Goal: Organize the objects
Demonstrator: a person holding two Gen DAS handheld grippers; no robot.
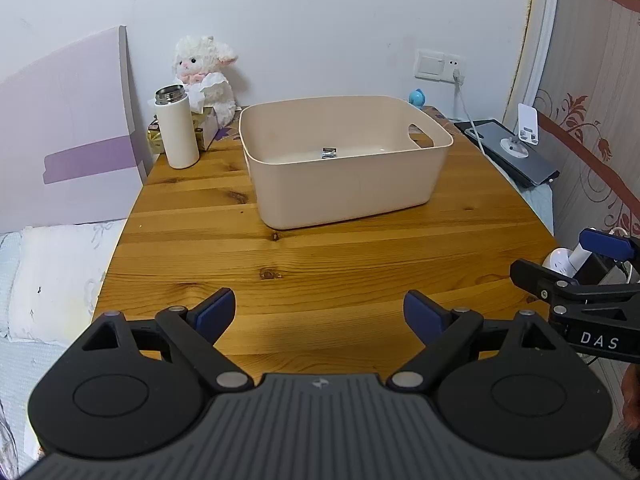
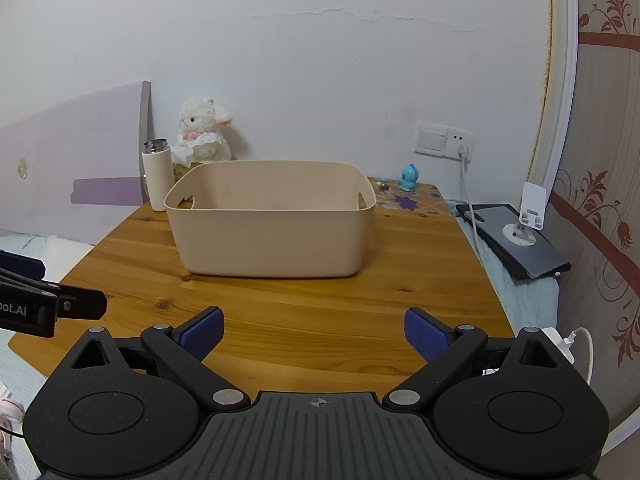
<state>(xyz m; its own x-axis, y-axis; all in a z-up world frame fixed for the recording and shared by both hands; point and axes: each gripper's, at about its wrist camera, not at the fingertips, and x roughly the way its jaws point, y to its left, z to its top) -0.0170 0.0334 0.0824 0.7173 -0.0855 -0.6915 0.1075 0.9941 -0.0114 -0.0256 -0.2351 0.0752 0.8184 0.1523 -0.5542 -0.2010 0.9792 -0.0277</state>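
On table: beige bin, handle cutouts.

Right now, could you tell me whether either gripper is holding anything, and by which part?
Nothing is held: the left gripper and the right gripper both stand open and empty above the table.

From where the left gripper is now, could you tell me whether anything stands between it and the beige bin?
Nothing visible does. Only bare wooden table lies between the open left gripper and the beige bin; the white bottle stands off to the bin's left.
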